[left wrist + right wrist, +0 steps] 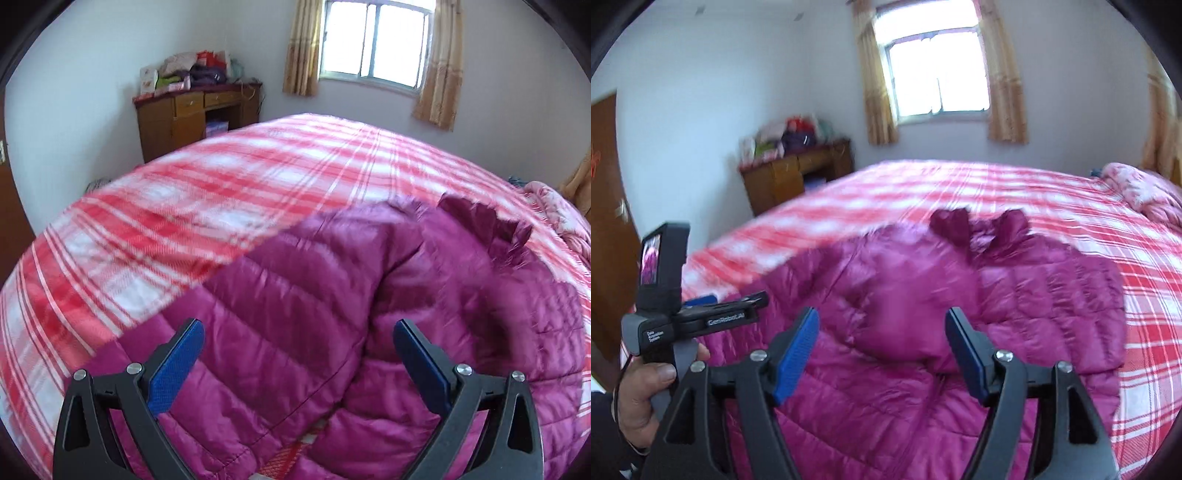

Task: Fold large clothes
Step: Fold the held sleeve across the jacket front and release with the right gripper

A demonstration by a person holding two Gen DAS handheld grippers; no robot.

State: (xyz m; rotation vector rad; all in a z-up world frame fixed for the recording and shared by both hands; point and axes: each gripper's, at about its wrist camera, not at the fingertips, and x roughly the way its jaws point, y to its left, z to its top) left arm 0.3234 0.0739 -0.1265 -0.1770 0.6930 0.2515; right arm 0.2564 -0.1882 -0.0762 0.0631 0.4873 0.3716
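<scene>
The jacket (369,314) is lying rumpled on the near part of the bed (221,177), its collar end pointing toward the window (373,40), and both claws are hovering over it with nothing in them: the left gripper (298,332) is standing with its fingers wide apart, and the right gripper (882,321) likewise. The step in hand seems to be picking a hold for the next fold, and it would go best by pinching an outer edge or a sleeve rather than the puffy middle, taking only one layer, and lifting both sides level so the slick quilting is not sliding off. The left view is showing a thick fold running up the jacket near the bed's right side. The right view alone is showing the jacket's whole outline, the person's hand (646,391) gripping the left tool, and a pink quilt (1137,188) right of the jacket.
</scene>
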